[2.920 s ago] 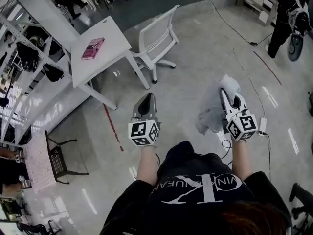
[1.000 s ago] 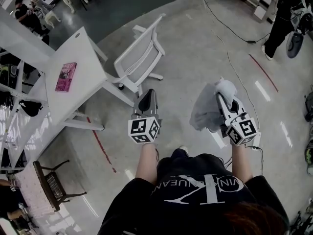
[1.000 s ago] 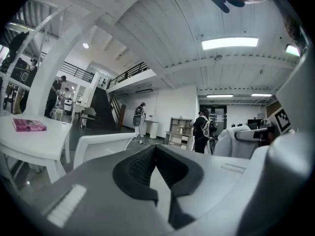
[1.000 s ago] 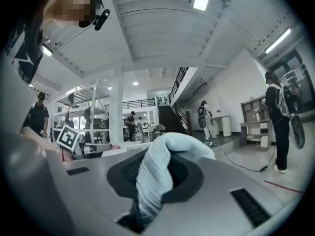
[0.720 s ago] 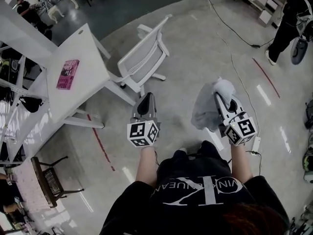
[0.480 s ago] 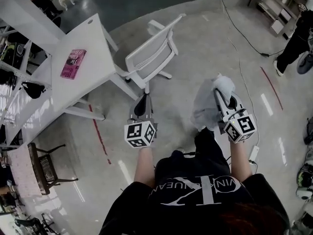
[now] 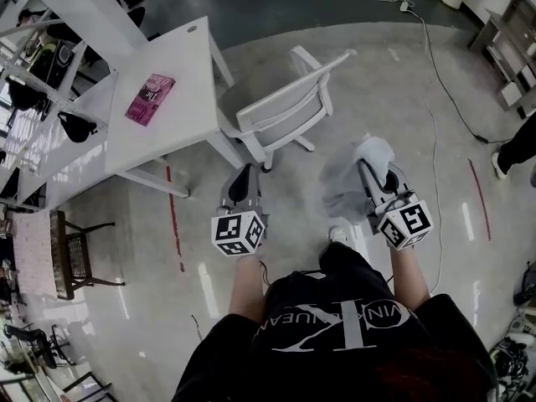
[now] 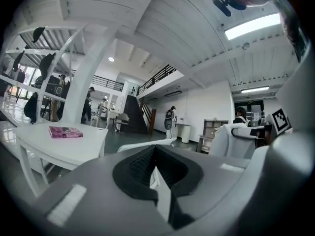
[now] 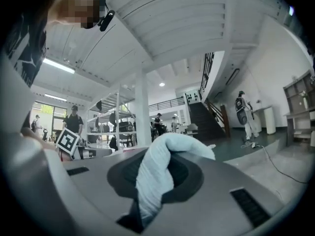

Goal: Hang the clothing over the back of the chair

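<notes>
Your right gripper (image 7: 374, 177) is pinched tight on a fold of the pale clothing (image 7: 345, 189). The clothing hangs in a bunch by your right side, well apart from the chair (image 7: 283, 114). Your left gripper (image 7: 244, 174) is closed with nothing in it. The bunched cloth could land in a lump on the chair back and slide off. If you bump the chair, it may turn away. Mind the cable (image 7: 434, 141) on the floor too.

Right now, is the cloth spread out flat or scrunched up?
Scrunched up. The pale cloth hangs in a crumpled bunch from the right gripper, whose jaws pinch one fold. It is not on the chair.
</notes>
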